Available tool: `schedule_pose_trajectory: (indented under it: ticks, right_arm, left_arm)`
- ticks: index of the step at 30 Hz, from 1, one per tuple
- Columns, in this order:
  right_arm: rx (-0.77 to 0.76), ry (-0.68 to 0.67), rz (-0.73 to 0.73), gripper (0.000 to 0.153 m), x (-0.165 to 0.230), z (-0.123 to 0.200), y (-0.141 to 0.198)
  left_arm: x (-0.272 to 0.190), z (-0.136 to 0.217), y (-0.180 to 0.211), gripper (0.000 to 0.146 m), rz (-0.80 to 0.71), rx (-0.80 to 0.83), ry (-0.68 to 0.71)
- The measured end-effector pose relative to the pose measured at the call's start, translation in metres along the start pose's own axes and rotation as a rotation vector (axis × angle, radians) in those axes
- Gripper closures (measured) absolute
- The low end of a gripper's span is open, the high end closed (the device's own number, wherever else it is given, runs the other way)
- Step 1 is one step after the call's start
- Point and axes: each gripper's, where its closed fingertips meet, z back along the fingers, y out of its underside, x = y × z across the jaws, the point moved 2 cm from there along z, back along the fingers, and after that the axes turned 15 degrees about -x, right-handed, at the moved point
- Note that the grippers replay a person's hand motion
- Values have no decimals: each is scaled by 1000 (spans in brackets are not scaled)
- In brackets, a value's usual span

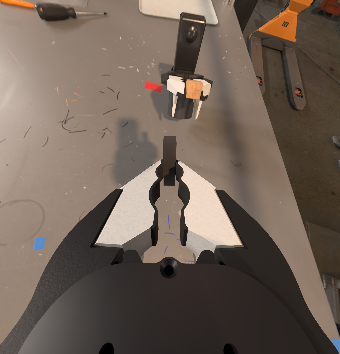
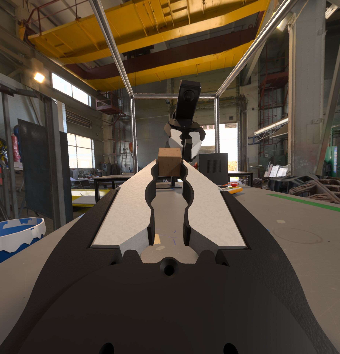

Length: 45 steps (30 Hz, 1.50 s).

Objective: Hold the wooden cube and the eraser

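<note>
Dark eraser [image 1: 169,153]: a slim, near-black block standing upright between the tips of the left gripper [image 1: 169,164], raised off the grey counter [image 1: 50,172], its top end poking out past the fingertips.
Left gripper: jaws closed on the eraser, which sits only at the very tips; the wavy inner pads behind it have a gap between them.
Wooden cube [image 2: 169,161]: pale wood with visible grain, pinched at the tips of the right gripper [image 2: 169,164], held clear of the counter [image 2: 280,249].
Right gripper: jaws clamped on two opposite faces of the cube; in the left wrist view this gripper [image 1: 192,89] hangs above the counter with the cube [image 1: 193,89] showing between its white fingers.
Left gripper seen from the right wrist view [image 2: 184,141]: beyond the cube and higher, facing back; the eraser there is too dark to pick out clearly.
Red tape [image 1: 153,86]: a small strip flat on the counter, just beside the right gripper in that view.
Blue tape [image 1: 39,243]: a small square on the counter, well to the left of the left gripper.
Screwdriver [image 1: 60,12]: black handle, lying at the far edge of the counter, with an orange tool [image 1: 15,2] next to it.
Blue and white bowl [image 2: 15,235]: at the left edge of the right wrist view.
Emergency-stop box [image 2: 232,188]: yellow with a red button, far along the counter.
</note>
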Motion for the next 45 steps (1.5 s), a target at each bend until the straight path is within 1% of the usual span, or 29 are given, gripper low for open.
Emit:
schedule_pose_trajectory:
  ticks: [3,9,15,17,19,23,25,27,30,34,36,39,45]
  right_arm:
    - [10,-2,8,131,0,-1,1]
    - [27,-10,3,131,1,0,3]
    - [36,16,-35,131,-2,2,3]
    - [42,27,-52,131,-3,1,5]
    - [39,19,-56,131,-1,1,6]
    - [51,5,-68,131,1,-1,9]
    - [31,3,-73,131,2,-2,7]
    - [14,14,-74,131,0,-2,5]
    - [-12,28,-72,131,-1,-2,3]
    - [-48,23,-26,131,-1,1,-6]
    - [-71,27,-24,131,-3,3,-11]
    - [-88,16,-26,131,-2,4,-14]
    - [-66,1,-7,131,0,2,-11]
  left_arm:
    - [1,0,4,135,34,44,-4]
    - [-1,-1,9,135,17,112,-24]
    - [2,-3,8,135,10,3,-26]
    - [3,-1,10,135,-9,-21,-34]
    - [2,0,10,135,-75,-26,-48]
    - [-1,2,12,135,-141,41,-31]
    - [-1,2,10,135,-102,-8,-5]
    - [1,2,6,135,-48,-97,11]
    - [3,2,1,135,-10,-207,0]
    - [1,-4,-4,135,-77,-185,-52]
    - [0,-7,-9,135,-116,-164,-94]
    - [-3,-9,-13,135,-184,-109,-107]
    - [-6,-6,-8,135,-111,-16,-116]
